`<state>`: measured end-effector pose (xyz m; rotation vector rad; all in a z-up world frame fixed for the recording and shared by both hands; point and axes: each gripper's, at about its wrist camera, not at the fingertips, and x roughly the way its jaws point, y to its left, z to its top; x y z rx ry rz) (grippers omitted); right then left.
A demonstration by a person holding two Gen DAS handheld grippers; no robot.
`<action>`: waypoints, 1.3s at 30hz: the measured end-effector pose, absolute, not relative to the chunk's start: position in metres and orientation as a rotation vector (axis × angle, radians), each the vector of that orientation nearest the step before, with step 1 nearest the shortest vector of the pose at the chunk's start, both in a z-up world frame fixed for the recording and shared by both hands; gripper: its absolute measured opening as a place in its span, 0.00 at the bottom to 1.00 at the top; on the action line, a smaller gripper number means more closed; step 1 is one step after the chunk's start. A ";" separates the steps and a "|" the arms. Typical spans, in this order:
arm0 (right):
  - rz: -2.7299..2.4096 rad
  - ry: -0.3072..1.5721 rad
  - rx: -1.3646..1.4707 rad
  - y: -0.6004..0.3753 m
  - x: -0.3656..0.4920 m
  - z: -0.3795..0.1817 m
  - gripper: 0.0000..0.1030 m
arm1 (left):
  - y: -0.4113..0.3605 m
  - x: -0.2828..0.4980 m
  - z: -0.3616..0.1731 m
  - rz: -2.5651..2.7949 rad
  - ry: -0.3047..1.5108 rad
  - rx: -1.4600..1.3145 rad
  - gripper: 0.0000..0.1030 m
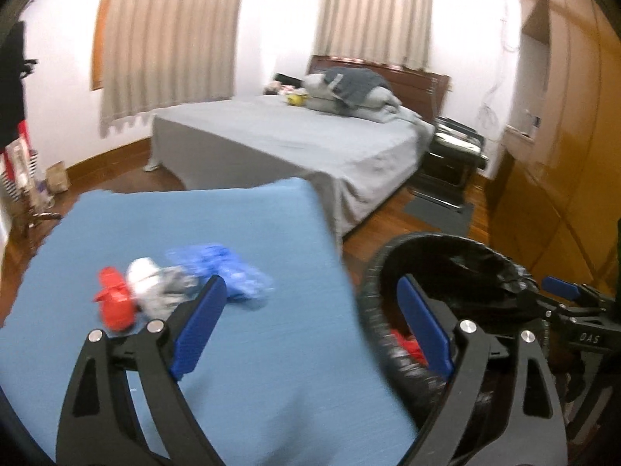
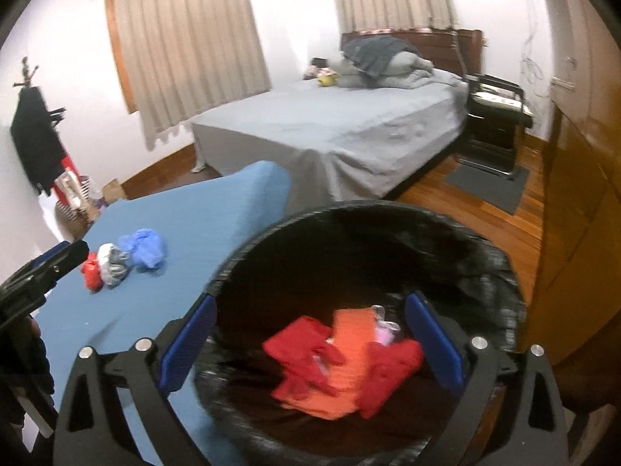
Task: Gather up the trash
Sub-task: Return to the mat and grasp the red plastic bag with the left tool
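Left wrist view. The left gripper [image 1: 314,322] fills the lower half of the frame, its blue pads spread wide with nothing between them. The left pad overlaps a blue-covered table [image 1: 233,233]; the right pad overlaps the rim of a black-lined trash bin [image 1: 372,295] at lower right. Three crumpled pieces lie in a row at left of centre on the table: a red wrapper [image 1: 114,303], a white-grey wad [image 1: 151,291] touching it, and a blue crumpled bag [image 1: 229,272] to the right. Red trash shows inside the bin. The right gripper [image 1: 562,291] enters at the far right edge, over the bin; its opening cannot be judged here. A grey bed [image 1: 291,136] occupies the upper centre.

Right wrist view. The right gripper [image 2: 314,338] sits at lower centre, pads spread apart and empty, directly above the trash bin [image 2: 504,272]. Inside the bin lie red and orange wrappers [image 2: 341,361]. The table [image 2: 217,217] lies at left, carrying the red wrapper [image 2: 90,273], white-grey wad [image 2: 110,266] and blue crumpled bag [image 2: 145,248]. The tip of the left gripper [image 2: 58,258] appears at the left edge, just beside the red piece.
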<state>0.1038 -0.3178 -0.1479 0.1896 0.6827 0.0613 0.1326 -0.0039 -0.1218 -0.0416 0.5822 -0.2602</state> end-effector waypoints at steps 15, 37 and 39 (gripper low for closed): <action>0.256 0.681 0.110 -0.199 0.165 -0.150 0.93 | 0.124 0.149 -0.138 0.031 0.588 -0.098 0.84; 0.308 0.744 0.053 -0.136 0.221 -0.187 0.93 | 0.171 0.221 -0.198 0.094 0.720 -0.143 0.72; 0.309 0.751 0.049 -0.135 0.222 -0.190 0.93 | 0.172 0.225 -0.202 0.091 0.731 -0.150 0.71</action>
